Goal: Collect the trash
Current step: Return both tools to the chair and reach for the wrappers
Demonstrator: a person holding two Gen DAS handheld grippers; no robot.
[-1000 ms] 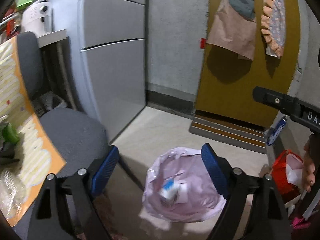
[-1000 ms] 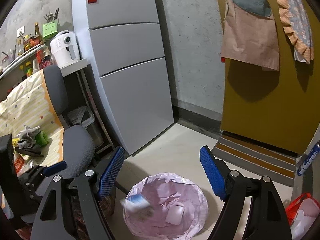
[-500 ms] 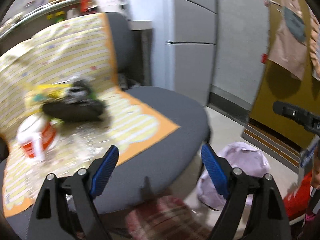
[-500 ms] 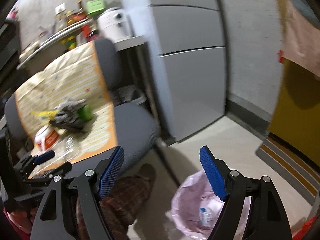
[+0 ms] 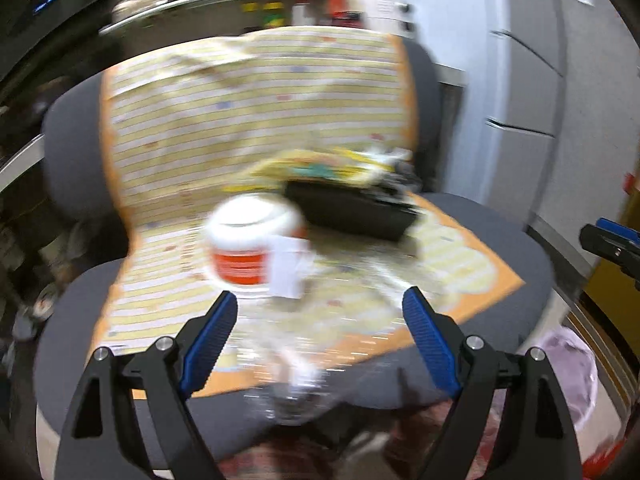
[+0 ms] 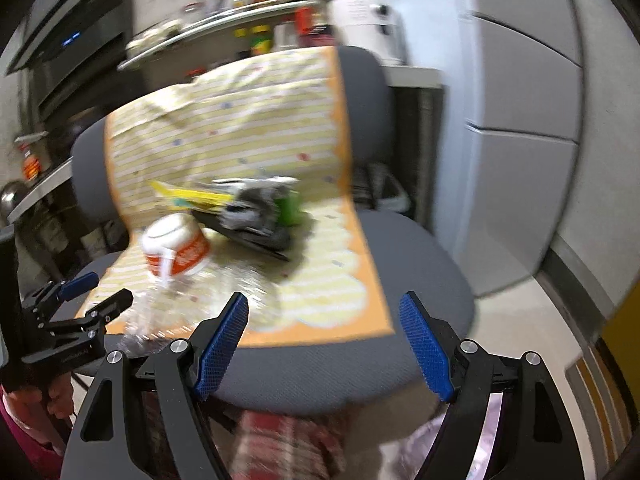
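Note:
Trash lies on a striped cloth (image 5: 248,92) over a grey office chair (image 6: 408,248). A white and orange cup (image 5: 252,244) lies on its side; it also shows in the right wrist view (image 6: 176,246). Behind it are a black tray (image 5: 352,208), a yellow wrapper (image 5: 312,168) and a green item (image 6: 290,208). A clear plastic bottle (image 5: 304,376) lies at the cloth's near edge, just below my left gripper (image 5: 320,332), which is open and empty. My right gripper (image 6: 324,344) is open and empty above the seat's front. The pink-lined trash bin (image 5: 572,364) stands on the floor at right.
A grey refrigerator (image 6: 520,120) stands right of the chair. A shelf (image 6: 224,20) with bottles and a white appliance (image 6: 364,12) is behind it. A plaid-patterned thing (image 6: 288,440) is below the seat front.
Both grippers have swung left from above the trash bin to face the chair and its trash. Both stayed open and empty.

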